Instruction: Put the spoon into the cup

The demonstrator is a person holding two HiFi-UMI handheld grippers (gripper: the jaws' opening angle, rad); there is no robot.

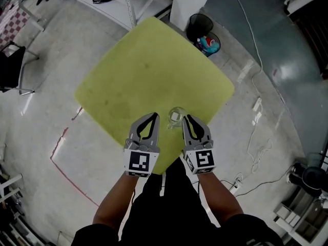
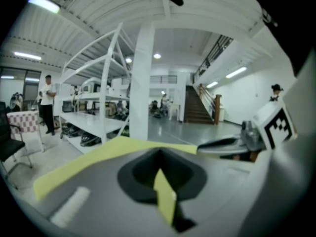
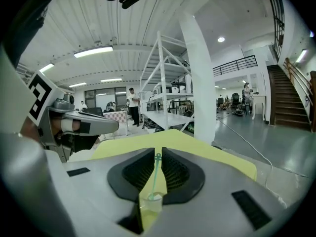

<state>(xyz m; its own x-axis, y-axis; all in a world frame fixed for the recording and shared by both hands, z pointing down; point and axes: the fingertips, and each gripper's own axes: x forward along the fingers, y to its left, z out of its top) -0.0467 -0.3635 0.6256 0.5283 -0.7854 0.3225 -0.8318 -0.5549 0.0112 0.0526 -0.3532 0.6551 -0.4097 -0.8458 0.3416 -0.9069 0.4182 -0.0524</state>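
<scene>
A small clear cup [image 1: 177,116] stands near the front edge of the yellow-green table [image 1: 143,70], between the tips of both grippers. In the right gripper view the cup [image 3: 150,202] shows through the jaw gap, and a thin green spoon [image 3: 154,179] stands upright with its lower end inside it. My right gripper [image 3: 158,154] is shut on the top of the spoon's handle. In the head view the right gripper [image 1: 188,118] sits just right of the cup and the spoon is too thin to make out. My left gripper [image 1: 155,116] hovers just left of the cup, shut and empty [image 2: 159,174].
Behind the table stand a white shelving rack [image 1: 128,4] and a white pillar [image 1: 189,4]. A black bin [image 1: 205,35] holding coloured items is beside the far corner. White cables [image 1: 256,137] run over the floor at the right, and a black chair [image 1: 10,65] stands at the left.
</scene>
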